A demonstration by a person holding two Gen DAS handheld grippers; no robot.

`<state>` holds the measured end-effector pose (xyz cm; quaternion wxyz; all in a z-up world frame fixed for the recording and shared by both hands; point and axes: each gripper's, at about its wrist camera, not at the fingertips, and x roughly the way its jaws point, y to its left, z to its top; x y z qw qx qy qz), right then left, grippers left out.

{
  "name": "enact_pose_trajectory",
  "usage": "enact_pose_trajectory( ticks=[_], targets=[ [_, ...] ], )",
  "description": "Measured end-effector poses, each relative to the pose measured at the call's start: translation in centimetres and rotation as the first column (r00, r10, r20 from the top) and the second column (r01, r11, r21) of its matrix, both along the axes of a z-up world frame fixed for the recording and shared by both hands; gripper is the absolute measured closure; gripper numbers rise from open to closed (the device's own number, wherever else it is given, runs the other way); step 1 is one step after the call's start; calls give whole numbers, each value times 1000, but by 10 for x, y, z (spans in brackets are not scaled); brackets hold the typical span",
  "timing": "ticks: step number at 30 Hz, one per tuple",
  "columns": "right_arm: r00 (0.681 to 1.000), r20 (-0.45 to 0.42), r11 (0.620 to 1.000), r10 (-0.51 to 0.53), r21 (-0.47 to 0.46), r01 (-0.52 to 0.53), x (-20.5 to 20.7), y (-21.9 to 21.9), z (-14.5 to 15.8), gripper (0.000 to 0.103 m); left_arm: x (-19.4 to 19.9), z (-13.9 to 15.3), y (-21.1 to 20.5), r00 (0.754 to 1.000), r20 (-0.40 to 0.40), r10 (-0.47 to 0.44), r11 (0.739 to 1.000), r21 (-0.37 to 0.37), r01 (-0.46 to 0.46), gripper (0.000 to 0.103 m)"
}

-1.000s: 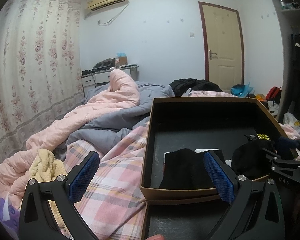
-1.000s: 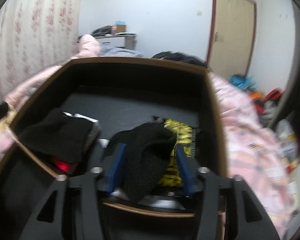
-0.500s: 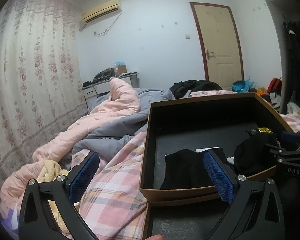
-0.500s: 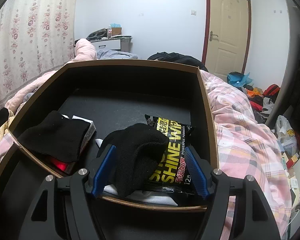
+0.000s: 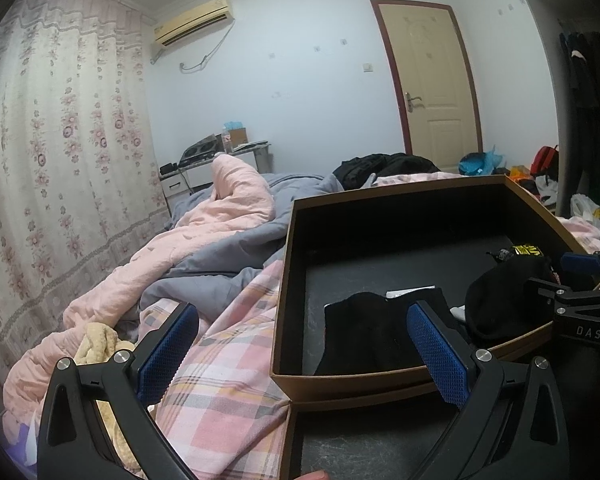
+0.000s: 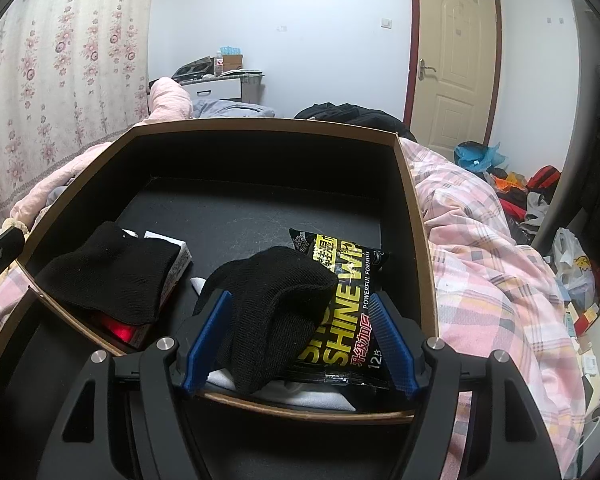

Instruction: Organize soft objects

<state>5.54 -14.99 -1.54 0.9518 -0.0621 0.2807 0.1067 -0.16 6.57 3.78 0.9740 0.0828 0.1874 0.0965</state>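
Your right gripper [image 6: 300, 344] had just spread its jaws, freeing the crumpled black knit sock [image 6: 276, 312], which lay between them inside the brown cardboard box [image 6: 416, 216]. You held your left gripper [image 5: 300, 352] wide apart, empty, angled slightly downward over the box's near-left corner.

"shine" on wipes pack [image 6: 342, 308], "das" on tool [image 5: 580, 322]

left claw [image 5: 302, 344] spread wide and empty, right claw [image 6: 300, 340] just opened, pads parted, angled downward

Bed [image 5: 236, 392] bearing box [image 5: 284, 264], quilt [image 5: 204, 236]
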Motion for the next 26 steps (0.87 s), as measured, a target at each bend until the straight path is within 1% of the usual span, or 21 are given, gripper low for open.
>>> enact_pose_trajectory(
  ticks=[26],
  targets=[
    [1000,0,1000,1,2,-1,-1,-2,-1,35,-3,1,0,1000,2,0,1000,14,0,0]
  ],
)
